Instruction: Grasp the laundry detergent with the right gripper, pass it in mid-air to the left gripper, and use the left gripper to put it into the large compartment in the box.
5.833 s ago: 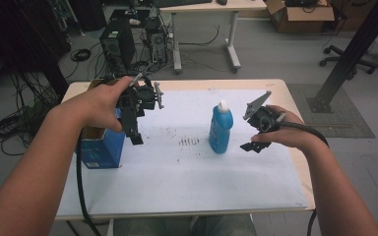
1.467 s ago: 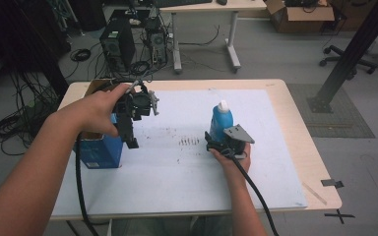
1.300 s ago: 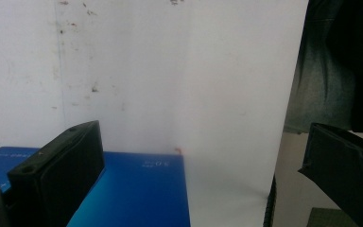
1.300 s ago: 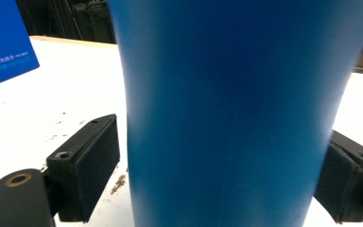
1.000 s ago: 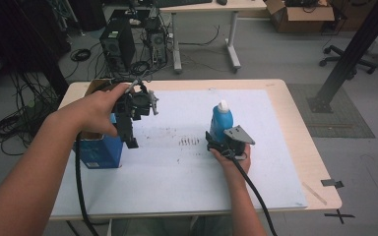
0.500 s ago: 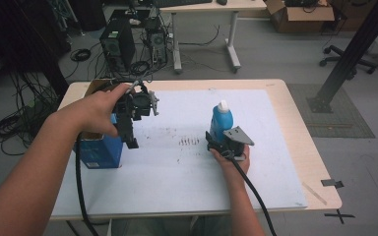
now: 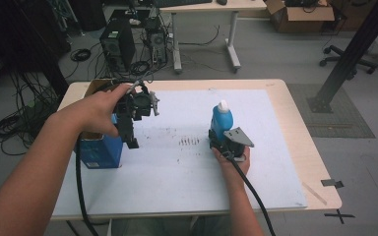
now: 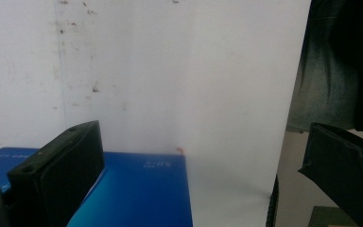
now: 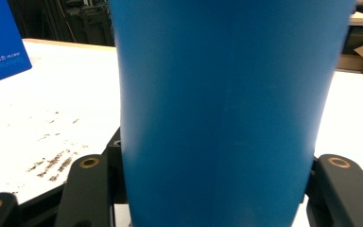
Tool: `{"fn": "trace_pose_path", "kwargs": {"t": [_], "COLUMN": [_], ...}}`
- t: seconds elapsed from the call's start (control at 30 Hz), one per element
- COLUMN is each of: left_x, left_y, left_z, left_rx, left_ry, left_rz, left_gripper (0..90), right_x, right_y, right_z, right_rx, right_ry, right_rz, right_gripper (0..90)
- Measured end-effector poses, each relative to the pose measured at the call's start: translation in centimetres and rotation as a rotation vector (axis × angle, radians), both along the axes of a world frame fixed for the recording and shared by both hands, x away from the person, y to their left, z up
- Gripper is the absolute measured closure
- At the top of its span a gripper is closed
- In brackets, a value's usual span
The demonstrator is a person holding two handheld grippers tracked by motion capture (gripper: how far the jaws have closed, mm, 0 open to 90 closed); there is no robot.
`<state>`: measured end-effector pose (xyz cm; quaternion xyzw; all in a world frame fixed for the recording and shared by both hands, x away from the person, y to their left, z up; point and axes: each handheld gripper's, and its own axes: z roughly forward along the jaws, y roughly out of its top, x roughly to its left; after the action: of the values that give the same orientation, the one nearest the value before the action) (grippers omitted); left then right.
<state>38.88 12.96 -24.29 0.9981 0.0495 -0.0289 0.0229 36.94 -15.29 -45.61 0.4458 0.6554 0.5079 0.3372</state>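
On wooden table [image 7: 295, 123], white paper sheet [image 7: 187, 167] spread; open blue cardboard box [image 7: 101, 150] at left edge. Upright blue plastic bottle with white cap [image 7: 221, 120] mid-sheet. Right gripper [image 7: 225, 142] jaws just closed, clamped on bottle's lower body. Left gripper [image 7: 128, 135] hovers beside box, jaws apart, empty. Risk: low grip on smooth plastic may let bottle tip when lifted.

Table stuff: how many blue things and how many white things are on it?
Blue: 2, a blue plastic bottle with a white cap and a blue cardboard box.
White: 1, the white paper sheet.
Total: 3.
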Motion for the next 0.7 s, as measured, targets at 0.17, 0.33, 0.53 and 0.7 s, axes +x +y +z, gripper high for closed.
{"fn": "trace_pose_path", "kwargs": {"t": [0.17,0.33,0.53,0.7], "left_x": [-0.02,-0.07,-0.25,-0.33], "left_y": [0.03,0.01,0.03,-0.02], "left_z": [-0.04,0.02,0.16,0.21], "left_rx": [-0.003,-0.003,-0.002,-0.002], "left_ry": [-0.003,-0.004,-0.006,-0.008], "left_rz": [0.002,0.001,0.004,0.005], "left_gripper": [0.2,0.1,0.1,0.2], "right_x": [-0.06,-0.11,-0.13,-0.07], "right_y": [0.06,0.1,-0.1,-0.38], "right_z": [-0.05,-0.06,-0.08,-0.07], "right_rx": [-0.005,-0.012,0.003,0.016], "right_ry": [-0.008,-0.013,-0.014,-0.01], "right_rz": [-0.009,-0.012,-0.002,0.015], "right_gripper": [42.2,43.8,44.8,45.3]}}
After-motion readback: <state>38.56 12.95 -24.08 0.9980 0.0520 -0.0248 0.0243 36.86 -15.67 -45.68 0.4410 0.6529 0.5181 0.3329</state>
